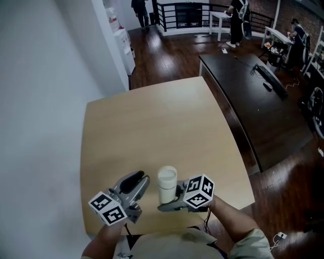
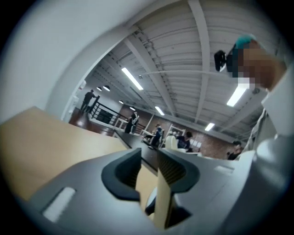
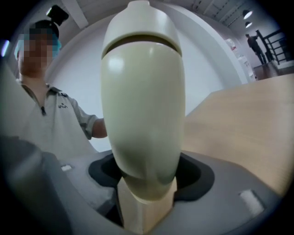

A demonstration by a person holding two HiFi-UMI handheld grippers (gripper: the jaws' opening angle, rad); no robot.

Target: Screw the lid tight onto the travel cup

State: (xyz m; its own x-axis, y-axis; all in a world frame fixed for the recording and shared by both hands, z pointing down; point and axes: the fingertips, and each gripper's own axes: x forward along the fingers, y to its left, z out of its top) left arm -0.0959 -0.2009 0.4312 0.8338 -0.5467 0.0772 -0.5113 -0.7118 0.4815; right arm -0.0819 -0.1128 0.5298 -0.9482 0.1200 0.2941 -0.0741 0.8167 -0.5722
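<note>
A cream travel cup [image 1: 167, 186] stands upright near the front edge of the light wooden table [image 1: 162, 121], with its lid [image 1: 167, 174] on top. My right gripper [image 1: 170, 201] is shut on the cup's lower body from the right. In the right gripper view the cup [image 3: 142, 105] fills the middle between the jaws, and a dark seam runs under the lid [image 3: 140, 23]. My left gripper [image 1: 137, 178] lies to the left of the cup, apart from it and tilted upward. In its own view the left gripper [image 2: 148, 172] has a narrow gap with nothing between the jaws.
A dark long desk [image 1: 243, 101] with a keyboard [image 1: 271, 80] stands to the right of the table across a strip of dark floor. A white wall [image 1: 45, 101] runs along the left. People stand far back by a railing [image 1: 187, 15].
</note>
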